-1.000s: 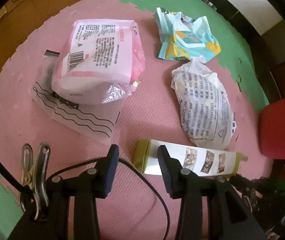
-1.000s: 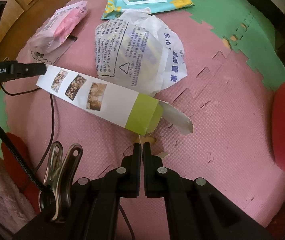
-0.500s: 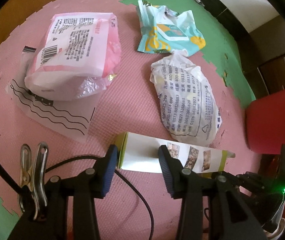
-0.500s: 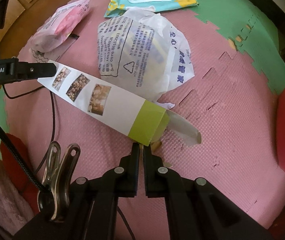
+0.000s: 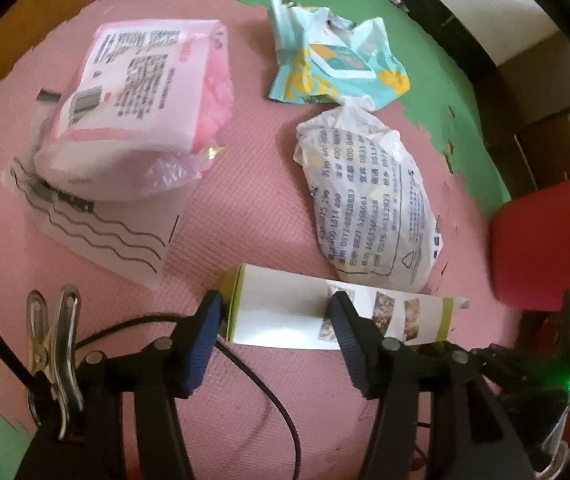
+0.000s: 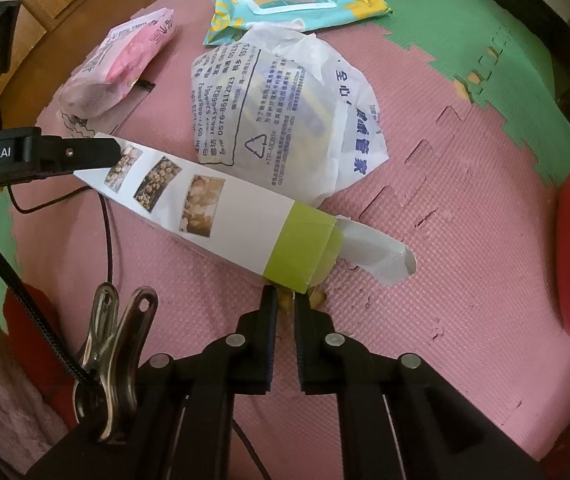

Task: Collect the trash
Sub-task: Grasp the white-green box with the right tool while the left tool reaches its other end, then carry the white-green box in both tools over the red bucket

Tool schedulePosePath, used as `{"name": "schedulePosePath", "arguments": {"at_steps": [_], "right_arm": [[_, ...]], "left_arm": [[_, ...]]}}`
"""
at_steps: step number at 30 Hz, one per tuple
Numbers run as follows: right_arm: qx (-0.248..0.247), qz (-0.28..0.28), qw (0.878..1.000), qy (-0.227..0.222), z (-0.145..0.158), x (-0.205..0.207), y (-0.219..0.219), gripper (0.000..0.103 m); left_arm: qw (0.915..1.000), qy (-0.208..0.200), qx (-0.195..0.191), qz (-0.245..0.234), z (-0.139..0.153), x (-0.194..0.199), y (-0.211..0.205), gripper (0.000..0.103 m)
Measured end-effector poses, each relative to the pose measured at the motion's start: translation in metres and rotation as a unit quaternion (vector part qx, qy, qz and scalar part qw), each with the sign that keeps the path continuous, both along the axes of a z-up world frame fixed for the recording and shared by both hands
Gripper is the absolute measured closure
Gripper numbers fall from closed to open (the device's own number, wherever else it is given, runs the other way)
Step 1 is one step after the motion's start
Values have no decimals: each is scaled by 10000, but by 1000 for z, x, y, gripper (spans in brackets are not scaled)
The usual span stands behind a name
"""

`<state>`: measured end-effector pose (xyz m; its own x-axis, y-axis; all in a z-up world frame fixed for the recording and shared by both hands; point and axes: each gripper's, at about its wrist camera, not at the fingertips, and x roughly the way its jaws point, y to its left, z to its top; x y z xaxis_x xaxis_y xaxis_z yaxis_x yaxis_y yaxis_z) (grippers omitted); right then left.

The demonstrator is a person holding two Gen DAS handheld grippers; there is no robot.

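A long white carton with green ends [image 5: 285,312] lies on the pink foam mat [image 5: 245,208]. My left gripper [image 5: 273,306] points down over the carton's left end. Its jaws are opening wide, the carton's end lies between the blue pads, and neither pad presses on it. In the right wrist view the carton [image 6: 241,220] runs slantwise, with its torn flap to the right. My right gripper [image 6: 285,300] stands just short of the green end. Its jaws are opening by a narrow gap, over a small yellowish scrap [image 6: 317,299] on the mat.
A pink packet [image 5: 145,92] rests on a clear sheet with wavy lines [image 5: 113,240]. A teal wipes pack [image 5: 337,64] and a white printed bag [image 5: 373,208] lie behind the carton. A red bin [image 5: 545,248] stands at the right. A black cable [image 5: 269,392] crosses the mat.
My left gripper's jaws have spread wider and now straddle the carton's left end. My right gripper's jaws, shut before, have parted slightly, and the carton's green end sits closer to their tips.
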<state>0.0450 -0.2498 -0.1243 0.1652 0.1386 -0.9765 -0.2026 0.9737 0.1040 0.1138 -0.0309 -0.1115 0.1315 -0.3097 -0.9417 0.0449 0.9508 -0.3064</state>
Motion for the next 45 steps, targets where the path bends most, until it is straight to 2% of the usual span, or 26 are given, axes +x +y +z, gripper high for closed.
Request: {"name": "schedulePosePath", "arguments": {"at_steps": [5,10,17,22,28,33,37,45], "right_arm": [[47,-41,10000,-64,1,2,-2,91],[118,-135,9993,-315,19,-3,-7,91],[57,-101,9963,-848,59,-19,-10,91],[-180,64,9884,-1504,101,-32,-11,91],[31,-95,9808,-1946,138,-55,-23,91],[21,-385,9697,-2411,170,-79,-39,90],[-123,-605,9541,-2932,197,-105,-57,90],[-399,-1118,9229,-3664,242,-138,-112,85]], "left_arm": [[10000,19,-23,-16,2,-2,0,46],[9999,-64,-151,11,12,-7,3,47],[9976,-487,-480,105,48,-22,11,48],[9928,-925,-735,194,86,-35,15,48],[9867,-1426,-766,133,126,-55,1,48],[9802,-1752,-919,-26,159,-71,-19,48],[9727,-2074,-1007,-265,191,-80,-45,48],[9534,-2654,-1139,-874,248,-86,-126,48]]}}
